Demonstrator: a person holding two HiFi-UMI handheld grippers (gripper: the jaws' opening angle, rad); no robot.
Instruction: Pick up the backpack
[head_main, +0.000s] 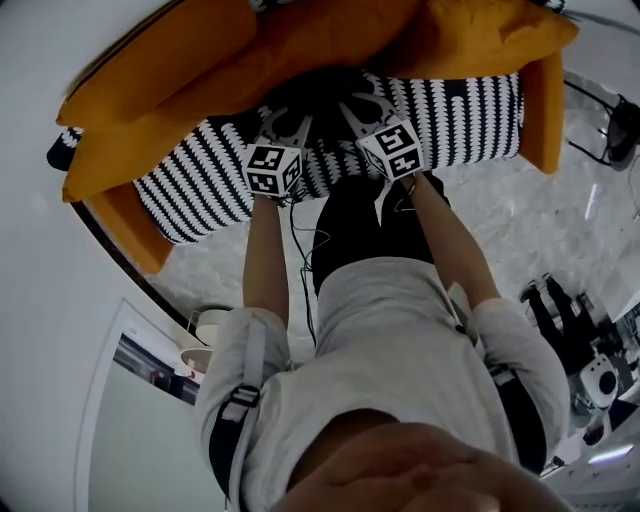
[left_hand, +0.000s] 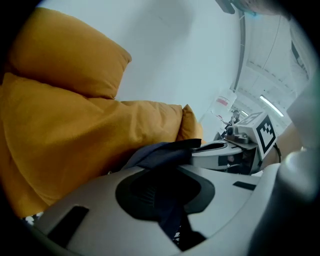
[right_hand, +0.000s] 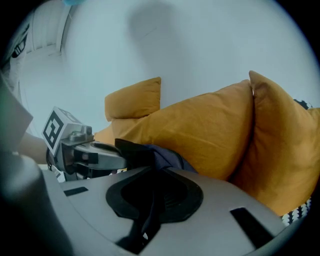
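Note:
The dark navy backpack (head_main: 322, 88) lies on a sofa against orange cushions, mostly hidden behind both grippers. In the head view my left gripper (head_main: 291, 124) and right gripper (head_main: 361, 108) reach side by side into its top. The left gripper view shows my left gripper (left_hand: 168, 192) shut on a fold of the backpack's fabric (left_hand: 162, 154), which runs down between the black pads. In the right gripper view my right gripper (right_hand: 151, 195) is likewise shut on the dark fabric (right_hand: 161, 156). Each view also shows the other gripper close alongside, clamped on the same fabric.
Large orange cushions (head_main: 300, 40) stand behind the backpack. The sofa seat (head_main: 450, 115) has a black-and-white pattern. A thin cable (head_main: 303, 262) hangs by the person's legs. Pale floor (head_main: 560, 220) lies to the right, with dark equipment (head_main: 575, 330) at lower right.

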